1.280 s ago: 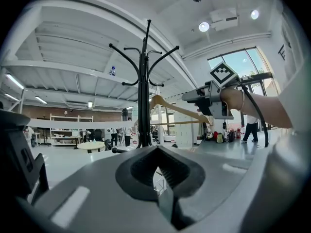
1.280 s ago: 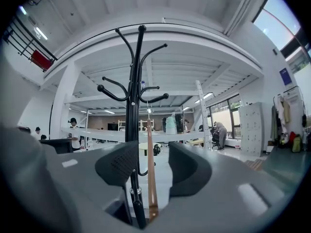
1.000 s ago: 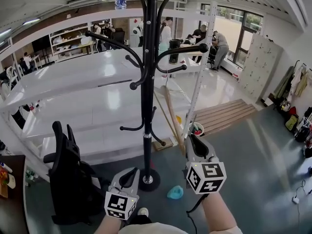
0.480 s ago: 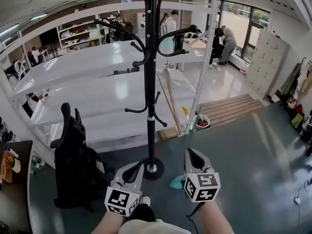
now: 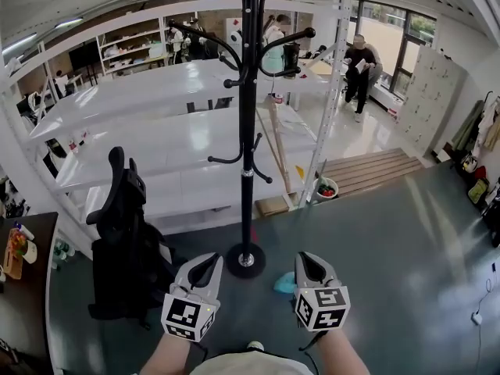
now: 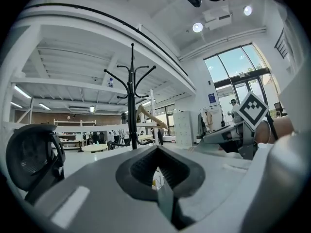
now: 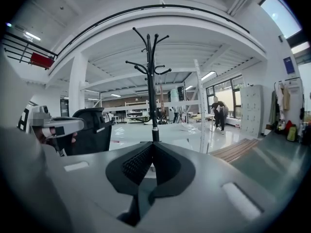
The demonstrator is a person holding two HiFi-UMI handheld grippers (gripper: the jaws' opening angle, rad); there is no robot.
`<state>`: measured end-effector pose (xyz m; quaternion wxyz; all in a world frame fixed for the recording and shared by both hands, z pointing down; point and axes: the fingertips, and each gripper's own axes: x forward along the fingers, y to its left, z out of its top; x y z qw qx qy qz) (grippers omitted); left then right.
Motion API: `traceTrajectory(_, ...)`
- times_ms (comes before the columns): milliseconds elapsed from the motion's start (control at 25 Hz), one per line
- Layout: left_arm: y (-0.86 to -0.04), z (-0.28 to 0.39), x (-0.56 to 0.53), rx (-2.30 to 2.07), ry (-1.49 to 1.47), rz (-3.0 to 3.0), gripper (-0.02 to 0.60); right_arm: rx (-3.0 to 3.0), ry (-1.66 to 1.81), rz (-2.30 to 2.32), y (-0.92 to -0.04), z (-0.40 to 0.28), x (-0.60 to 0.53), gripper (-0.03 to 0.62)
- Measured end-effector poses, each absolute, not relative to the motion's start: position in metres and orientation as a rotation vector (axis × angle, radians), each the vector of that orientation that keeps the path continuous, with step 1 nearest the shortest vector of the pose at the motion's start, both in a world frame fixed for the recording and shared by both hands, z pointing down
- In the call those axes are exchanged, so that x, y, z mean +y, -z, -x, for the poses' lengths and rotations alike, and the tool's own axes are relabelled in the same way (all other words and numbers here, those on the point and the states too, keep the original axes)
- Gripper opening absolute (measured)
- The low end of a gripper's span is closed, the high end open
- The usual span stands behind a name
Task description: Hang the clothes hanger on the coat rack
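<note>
Coat rack (image 5: 248, 155) stands ahead, between both claws; left claw (image 5: 209, 259) and right claw (image 5: 305, 257) are closed, empty.

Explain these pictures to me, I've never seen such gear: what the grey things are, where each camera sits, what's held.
A person holds a grey two-jaw gripper in each hand: left gripper, right gripper. The head view looks down from the person's head; the other two come from cameras riding on each gripper, looking along its jaws. Both pairs of jaws are shut, holding nothing. Ahead, a tall black metal coat rack stands on the grey-green floor, a black office chair to its left.
</note>
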<state>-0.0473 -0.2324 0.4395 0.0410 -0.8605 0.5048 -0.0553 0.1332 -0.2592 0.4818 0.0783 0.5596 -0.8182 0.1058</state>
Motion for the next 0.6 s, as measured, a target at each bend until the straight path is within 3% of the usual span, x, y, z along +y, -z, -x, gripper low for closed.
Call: traceTrajectory(600, -0.457, 0.092, -0.087, 1.523, 0.151, 2.722, 0.0, -2.443, -0.268, -1.579, -0.503, -0.057, -0.1, 0.028)
